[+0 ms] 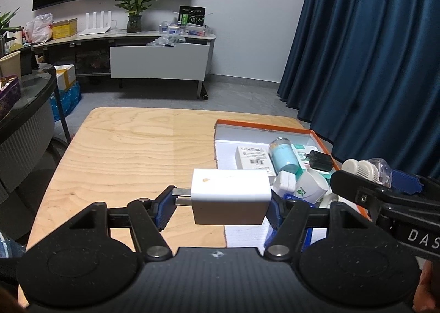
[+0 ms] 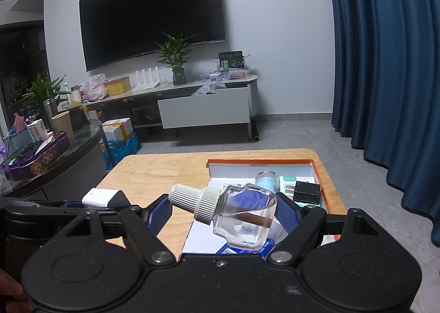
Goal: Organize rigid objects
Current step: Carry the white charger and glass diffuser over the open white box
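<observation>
My left gripper [image 1: 220, 207] is shut on a white charger plug [image 1: 230, 196], prongs pointing left, held above the wooden table [image 1: 123, 153] at the left edge of the orange-rimmed box [image 1: 264, 125]. My right gripper [image 2: 225, 214] is shut on a clear glass bottle with a white ribbed cap [image 2: 242, 214], held over the box [image 2: 261, 162]; it also shows at the right of the left wrist view [image 1: 365, 169]. The box holds a light blue bottle [image 1: 284, 157], a black adapter [image 1: 320, 160], a white carton [image 1: 253, 156] and a white container [image 1: 305, 186].
Blue curtains [image 1: 371, 51] hang to the right of the table. A dark glass side table [image 2: 55, 158] with clutter stands to the left. A TV cabinet [image 2: 206, 109] with a plant lies far across the floor.
</observation>
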